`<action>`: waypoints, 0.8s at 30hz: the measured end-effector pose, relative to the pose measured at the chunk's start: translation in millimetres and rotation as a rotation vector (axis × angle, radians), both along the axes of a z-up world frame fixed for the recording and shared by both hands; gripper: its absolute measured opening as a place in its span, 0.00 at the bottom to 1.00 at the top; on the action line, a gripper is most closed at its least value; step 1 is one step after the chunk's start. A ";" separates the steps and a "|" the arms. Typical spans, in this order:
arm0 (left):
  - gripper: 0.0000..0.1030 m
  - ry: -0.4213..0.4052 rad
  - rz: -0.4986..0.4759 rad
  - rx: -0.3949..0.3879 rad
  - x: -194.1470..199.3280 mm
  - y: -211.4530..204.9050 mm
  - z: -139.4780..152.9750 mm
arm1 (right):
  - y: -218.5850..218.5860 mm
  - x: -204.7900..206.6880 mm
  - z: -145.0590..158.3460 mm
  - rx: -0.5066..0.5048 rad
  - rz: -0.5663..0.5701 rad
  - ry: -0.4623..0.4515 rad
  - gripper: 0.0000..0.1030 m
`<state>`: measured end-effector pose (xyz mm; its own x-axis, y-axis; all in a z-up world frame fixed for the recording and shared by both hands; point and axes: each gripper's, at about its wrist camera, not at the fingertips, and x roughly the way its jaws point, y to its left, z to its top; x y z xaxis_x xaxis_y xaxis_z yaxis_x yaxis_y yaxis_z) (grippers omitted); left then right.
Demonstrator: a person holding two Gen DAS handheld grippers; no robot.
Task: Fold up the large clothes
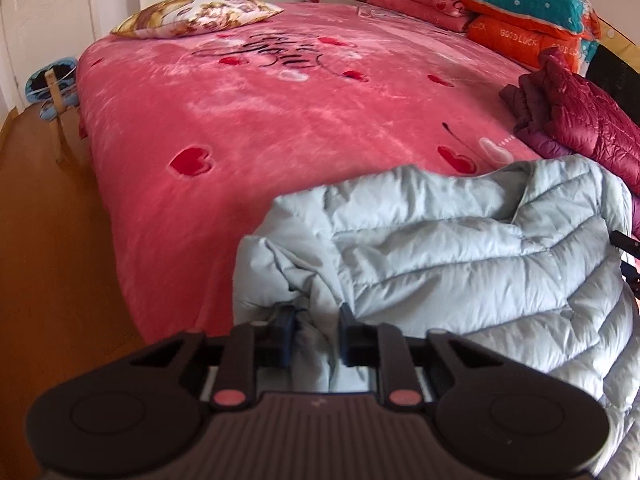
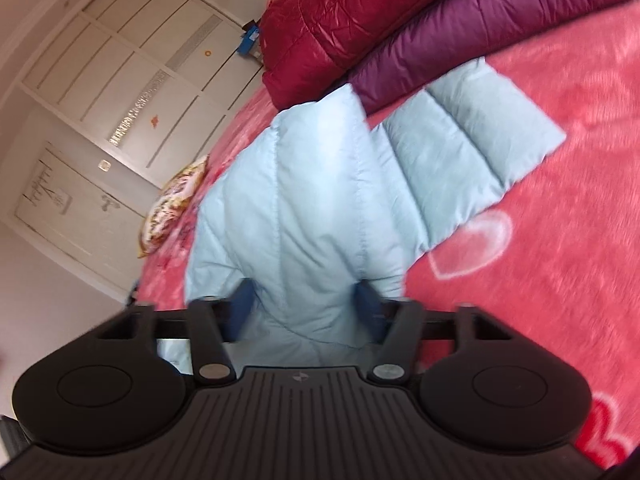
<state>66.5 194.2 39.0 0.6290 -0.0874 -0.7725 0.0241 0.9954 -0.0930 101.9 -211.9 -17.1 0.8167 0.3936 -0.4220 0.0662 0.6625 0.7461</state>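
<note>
Your left claw (image 1: 318, 330) has its two blue pads drawn close together on a narrow fold at the near edge of the pale blue puffer jacket (image 1: 460, 248), pinching the fabric between them; your right claw (image 2: 306, 306) stands wider, its jaws pressed against both sides of a thick padded bunch of the same jacket, so it too is gripping the garment; the jacket lies rumpled on the near corner of the bed (image 1: 240, 128), which is covered by a pink fleece blanket with red and white hearts; in the right wrist view one quilted part of the jacket stretches flat across the blanket toward the upper right, and the rest rises in a ridge between your jaws; just beyond the jacket sits a heap of two more puffer coats, a dark red one (image 1: 592, 120) lying on top of a purple one (image 2: 500, 20), and the pale jacket touches that heap along its far side; a floral pillow (image 1: 196, 14) rests at the far left corner of the bed; folded blankets in pink, orange and teal (image 1: 520, 12) are stacked at the far right; white wardrobe doors (image 2: 132, 64) stand behind the bed, and a wooden floor (image 1: 52, 240) runs along its left side.
</note>
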 end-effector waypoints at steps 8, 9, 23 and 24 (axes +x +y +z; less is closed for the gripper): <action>0.11 -0.083 -0.067 0.076 43.9 -36.6 16.0 | 2.2 -22.0 34.0 -0.170 -0.102 -0.080 0.40; 0.11 -0.104 -0.078 0.089 51.0 -41.7 20.1 | 0.2 -24.9 39.6 -0.194 -0.129 -0.094 0.40; 0.05 -0.338 -0.076 0.179 130.6 -84.7 40.7 | -46.2 -60.1 75.5 -0.380 -0.430 -0.144 0.35; 0.05 -0.335 -0.078 0.171 126.8 -84.7 39.6 | -47.0 -60.3 73.2 -0.365 -0.412 -0.133 0.36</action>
<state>193.3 109.5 78.6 0.8454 -0.0326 -0.5332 0.1016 0.9897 0.1004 41.6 -258.8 56.1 0.9273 -0.1216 -0.3541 0.2955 0.8185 0.4927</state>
